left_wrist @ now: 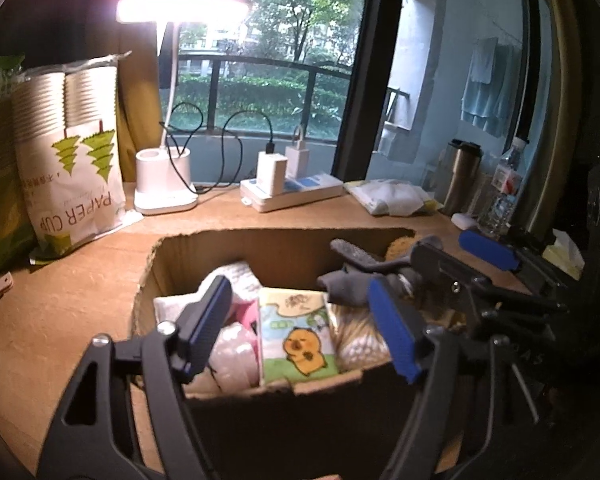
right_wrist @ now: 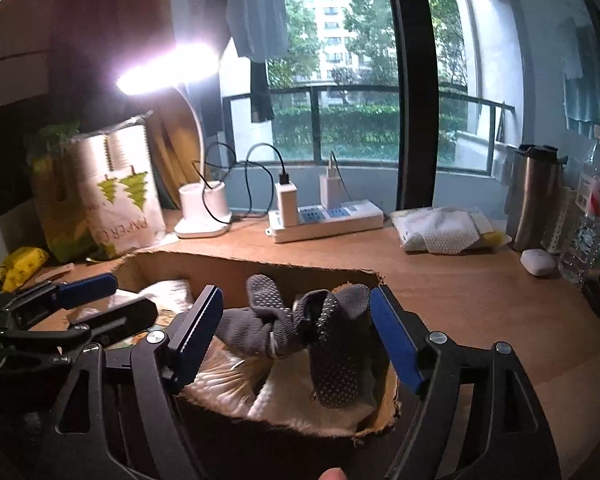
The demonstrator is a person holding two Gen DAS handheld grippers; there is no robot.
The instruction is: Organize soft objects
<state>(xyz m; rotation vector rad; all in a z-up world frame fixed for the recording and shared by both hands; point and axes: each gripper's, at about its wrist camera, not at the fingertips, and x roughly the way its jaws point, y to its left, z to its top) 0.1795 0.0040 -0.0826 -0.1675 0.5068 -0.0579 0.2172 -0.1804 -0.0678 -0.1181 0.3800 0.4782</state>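
Observation:
A cardboard box (left_wrist: 260,248) on the wooden desk holds soft things: a tissue pack with a cartoon capybara (left_wrist: 296,336), white and pink cloths (left_wrist: 236,352) and grey dotted grip socks (right_wrist: 324,336). My left gripper (left_wrist: 300,328) is open and empty over the box's near edge. My right gripper (right_wrist: 296,336) is open above the box's right end; the grey socks lie loose between its fingers on white cloth (right_wrist: 300,408). The right gripper also shows in the left wrist view (left_wrist: 440,280), and the left gripper in the right wrist view (right_wrist: 96,300).
At the back of the desk stand a lit desk lamp (left_wrist: 164,184), a power strip with chargers (left_wrist: 292,192), a paper cup bag (left_wrist: 72,148), a white tissue pack (left_wrist: 392,196), a steel flask (left_wrist: 460,176) and a water bottle (left_wrist: 504,188). A window is behind.

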